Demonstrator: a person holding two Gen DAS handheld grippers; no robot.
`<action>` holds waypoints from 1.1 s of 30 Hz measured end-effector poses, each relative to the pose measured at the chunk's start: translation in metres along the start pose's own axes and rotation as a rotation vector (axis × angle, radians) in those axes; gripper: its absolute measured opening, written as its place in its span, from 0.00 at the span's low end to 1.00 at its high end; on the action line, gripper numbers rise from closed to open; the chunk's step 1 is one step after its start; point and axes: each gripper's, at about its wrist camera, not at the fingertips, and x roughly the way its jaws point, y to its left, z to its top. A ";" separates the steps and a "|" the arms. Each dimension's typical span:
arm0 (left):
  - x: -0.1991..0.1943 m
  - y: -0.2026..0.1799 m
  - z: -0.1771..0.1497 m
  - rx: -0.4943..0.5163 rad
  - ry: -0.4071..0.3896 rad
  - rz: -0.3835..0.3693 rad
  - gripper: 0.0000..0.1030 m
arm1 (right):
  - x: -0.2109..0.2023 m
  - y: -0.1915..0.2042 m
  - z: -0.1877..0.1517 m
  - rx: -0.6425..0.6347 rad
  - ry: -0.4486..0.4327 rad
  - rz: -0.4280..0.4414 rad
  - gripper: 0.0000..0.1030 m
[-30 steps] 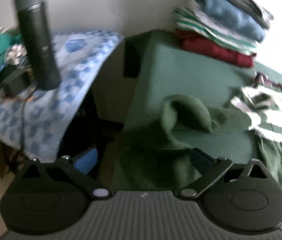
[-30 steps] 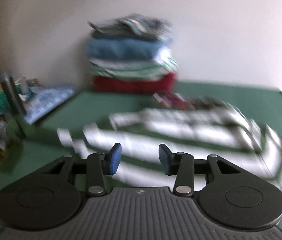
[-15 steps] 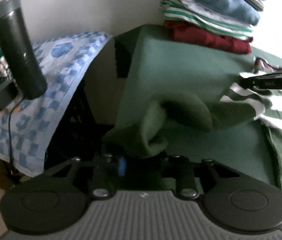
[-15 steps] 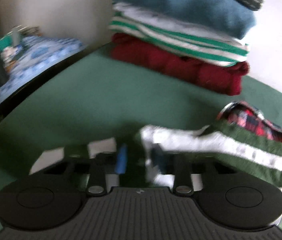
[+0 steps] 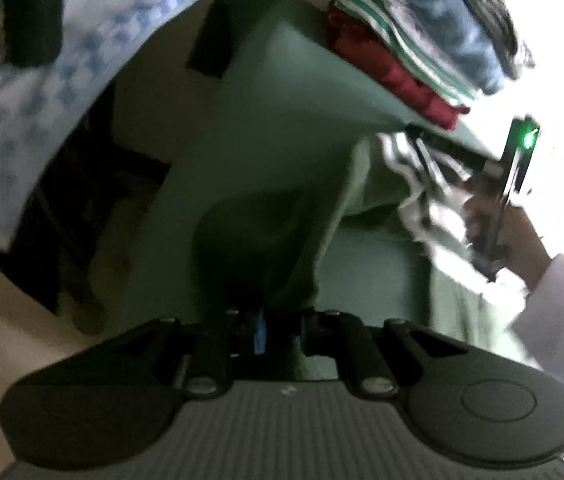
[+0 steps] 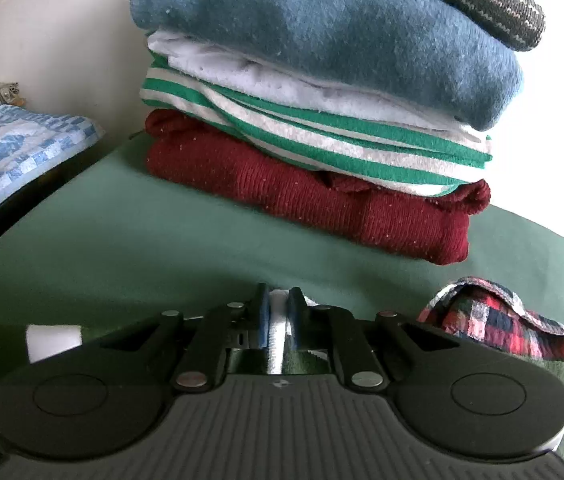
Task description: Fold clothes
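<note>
A green and white striped garment (image 5: 414,184) lies bunched on the green table cover (image 6: 121,232). Its plain green sleeve (image 5: 302,240) runs up from my left gripper (image 5: 277,318), whose jaws are closing with the pads pinching the cuff. My right gripper (image 6: 279,300) is shut on a white striped edge of the same garment. The garment's plaid collar (image 6: 502,320) lies just to its right. In the left wrist view the right gripper (image 5: 416,134) holds the striped cloth up, with a hand (image 5: 494,216) behind it.
A stack of folded clothes (image 6: 322,120) stands against the wall right behind my right gripper and also shows in the left view as the stack (image 5: 422,40). To the left, a blue checked cloth (image 5: 61,60) bears a dark tumbler (image 5: 33,12). A dark gap (image 5: 81,200) separates it from the table.
My left gripper went from open to closed on the green cuff and rolled. My right gripper moved toward the folded stack and closed on the striped edge.
</note>
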 end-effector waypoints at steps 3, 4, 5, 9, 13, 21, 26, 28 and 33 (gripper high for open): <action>-0.023 0.013 0.011 -0.102 -0.076 -0.059 0.08 | -0.027 -0.009 -0.005 0.076 -0.061 0.064 0.30; -0.030 0.019 0.015 -0.141 -0.102 -0.080 0.09 | -0.042 -0.009 -0.009 0.078 -0.076 0.115 0.36; -0.035 0.024 0.020 -0.173 -0.126 -0.089 0.09 | -0.056 -0.008 -0.013 0.077 -0.085 0.171 0.38; -0.037 0.050 0.035 -0.301 -0.167 -0.102 0.12 | -0.100 0.010 -0.041 0.054 -0.022 0.381 0.42; -0.044 0.067 0.038 -0.330 -0.212 -0.024 0.35 | -0.111 0.029 -0.066 0.106 0.090 0.493 0.44; -0.078 0.089 0.009 -0.210 -0.290 0.196 0.78 | -0.098 0.029 -0.086 0.414 0.136 0.436 0.51; -0.071 0.096 -0.019 -0.178 -0.253 0.225 0.78 | -0.087 0.040 -0.079 0.451 0.092 0.385 0.35; -0.055 0.089 -0.030 -0.168 -0.214 0.187 0.78 | -0.085 0.042 -0.075 0.446 0.093 0.381 0.04; -0.018 0.047 -0.054 -0.060 -0.144 0.044 0.78 | -0.109 0.031 -0.071 0.477 0.023 0.486 0.01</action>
